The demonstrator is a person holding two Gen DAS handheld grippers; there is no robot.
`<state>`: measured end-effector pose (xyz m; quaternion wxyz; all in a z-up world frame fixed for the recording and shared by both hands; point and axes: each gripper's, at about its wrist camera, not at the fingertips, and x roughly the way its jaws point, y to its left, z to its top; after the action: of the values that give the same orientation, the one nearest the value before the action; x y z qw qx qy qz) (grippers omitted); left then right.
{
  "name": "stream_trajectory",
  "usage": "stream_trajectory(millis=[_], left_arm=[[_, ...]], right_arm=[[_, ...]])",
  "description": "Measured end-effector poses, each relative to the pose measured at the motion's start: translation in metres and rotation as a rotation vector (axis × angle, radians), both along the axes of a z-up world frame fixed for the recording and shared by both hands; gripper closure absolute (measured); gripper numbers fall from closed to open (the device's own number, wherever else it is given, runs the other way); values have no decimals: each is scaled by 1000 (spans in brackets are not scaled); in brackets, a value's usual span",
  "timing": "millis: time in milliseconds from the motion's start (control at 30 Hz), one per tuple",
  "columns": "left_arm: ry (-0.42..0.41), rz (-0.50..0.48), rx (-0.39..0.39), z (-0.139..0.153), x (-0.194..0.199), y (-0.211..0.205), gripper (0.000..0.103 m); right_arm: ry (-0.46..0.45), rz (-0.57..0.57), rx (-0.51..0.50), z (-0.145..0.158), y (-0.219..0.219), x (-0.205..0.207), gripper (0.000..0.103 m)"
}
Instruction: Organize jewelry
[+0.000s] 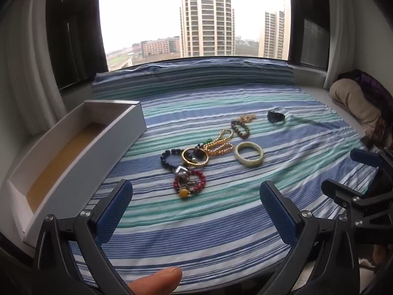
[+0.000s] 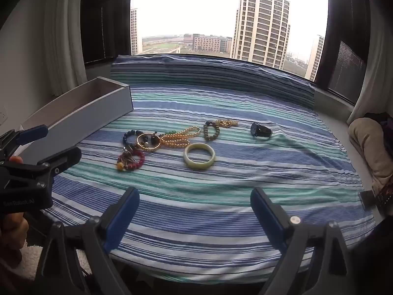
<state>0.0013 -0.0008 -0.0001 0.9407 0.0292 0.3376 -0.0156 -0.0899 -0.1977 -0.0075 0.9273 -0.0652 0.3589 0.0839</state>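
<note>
Jewelry lies on a striped cloth: a pale jade bangle, a gold bangle, a red bead bracelet, a dark bead bracelet, a gold bead necklace, a brown bead bracelet and a black watch. An open white box stands at the left. My left gripper is open and empty, just short of the red bracelet. My right gripper is open and empty, short of the jade bangle.
A beige and purple bundle lies at the right edge. A window and curtains stand behind the cloth. The right gripper shows at the right of the left wrist view; the left gripper shows at the left of the right wrist view.
</note>
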Motion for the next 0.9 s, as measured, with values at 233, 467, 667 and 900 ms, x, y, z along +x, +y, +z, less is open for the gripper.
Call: stream_trajectory(millis=[233, 467, 667, 900], left_arm=[[53, -23, -63, -7, 3, 2, 0], [76, -7, -42, -4, 1, 11, 0], [94, 26, -19, -7, 3, 11, 0], [80, 27, 15, -5, 1, 7, 0]], right_arm=[[-5, 14, -32, 0, 9, -1, 9], [4, 10, -8, -5, 6, 1, 9], [8, 14, -4, 1, 0, 0, 9], [9, 19, 5, 2, 4, 3, 9]])
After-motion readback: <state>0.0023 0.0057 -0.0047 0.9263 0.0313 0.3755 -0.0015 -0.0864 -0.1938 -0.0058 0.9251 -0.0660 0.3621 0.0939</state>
